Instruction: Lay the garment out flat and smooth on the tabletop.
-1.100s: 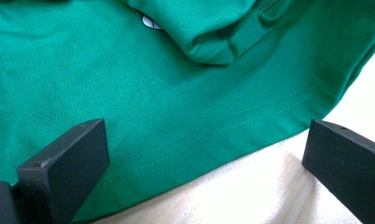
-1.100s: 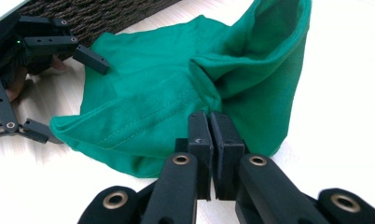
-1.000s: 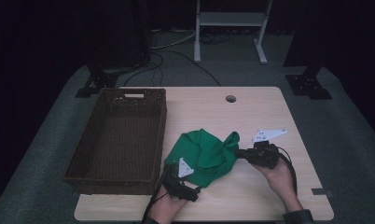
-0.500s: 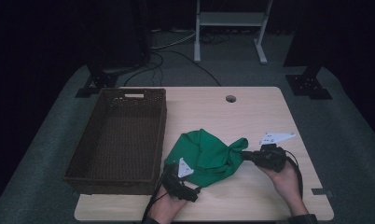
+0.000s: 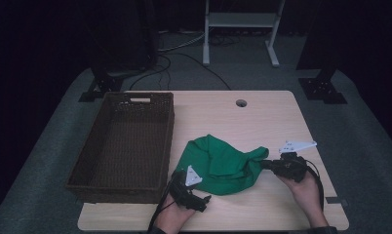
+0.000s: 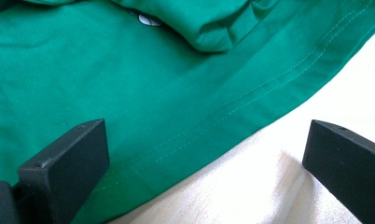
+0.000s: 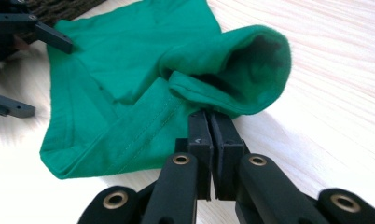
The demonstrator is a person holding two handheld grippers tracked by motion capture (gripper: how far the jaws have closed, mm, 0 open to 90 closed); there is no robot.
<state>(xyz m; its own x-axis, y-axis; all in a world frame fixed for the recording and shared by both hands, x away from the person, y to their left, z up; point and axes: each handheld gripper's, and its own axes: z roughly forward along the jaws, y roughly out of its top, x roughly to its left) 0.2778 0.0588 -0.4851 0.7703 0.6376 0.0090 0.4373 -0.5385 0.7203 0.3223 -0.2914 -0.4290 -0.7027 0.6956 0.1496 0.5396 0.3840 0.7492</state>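
Right gripper view: pinching the green shirt [image 7: 129, 93] tight in the right gripper [image 7: 209, 122]. Left gripper [image 6: 204, 154] waiting wide open, holding nothing. Pulling too hard, maybe slipping off.

Your left claw [image 5: 204, 201] sits low at the near edge of the counter, jaws spread wide and level, with your left hand [image 5: 177, 217] gripping it from below. Your right hand [image 5: 303, 187] reaches in from the near right and holds the right claw [image 7: 209, 123] pointing leftward, its two black jaws pressed tight together on a fold of green cloth [image 7: 129, 107].
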